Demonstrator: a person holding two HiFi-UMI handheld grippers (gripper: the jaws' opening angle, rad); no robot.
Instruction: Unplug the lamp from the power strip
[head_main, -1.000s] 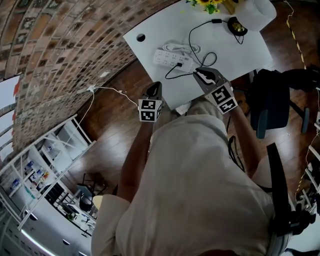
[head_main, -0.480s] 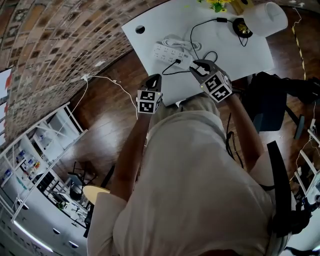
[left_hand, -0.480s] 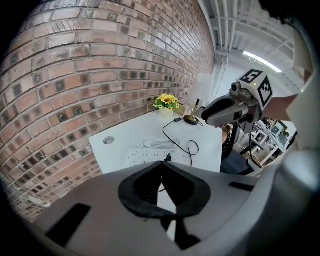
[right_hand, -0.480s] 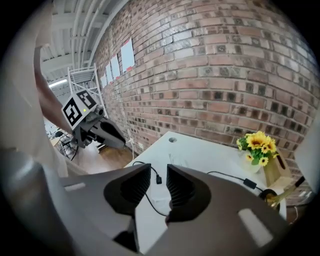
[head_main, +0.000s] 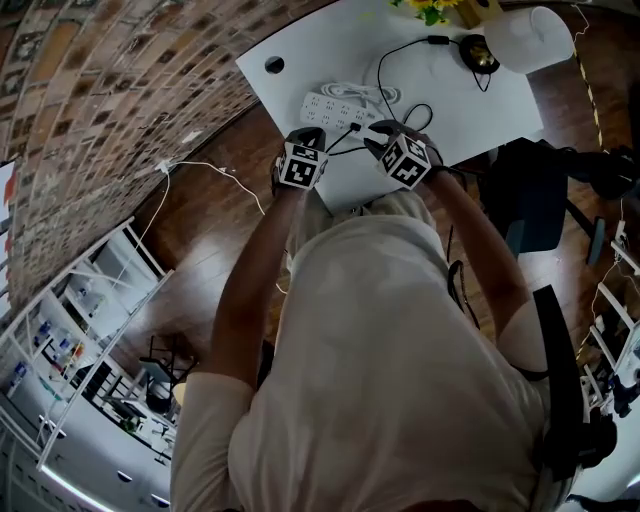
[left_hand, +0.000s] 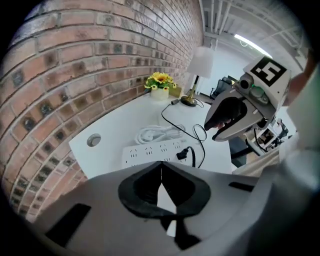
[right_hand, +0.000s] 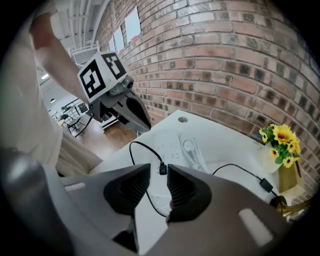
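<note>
Right gripper (right_hand: 156, 176): fingers opening, nothing between them. Black lamp plug (right_hand: 162, 169) sits just past the fingertips, seated in the white plastic power strip (right_hand: 169, 144) on the white desk (right_hand: 225, 150). Left gripper (left_hand: 161, 170): fingers pressed together, empty, strip ahead of them.

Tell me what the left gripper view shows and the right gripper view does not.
Only the left gripper view: the lamp's white shade, the right gripper seen from outside, and the left gripper's own jaws, shut on nothing. Only the right gripper view: the left gripper from outside, and the right gripper's own jaws, opening and empty, with the black plug visible beyond their gap. Both: the white power strip with that plug in it, the yellow flowers, the white table and the brick wall.
</note>
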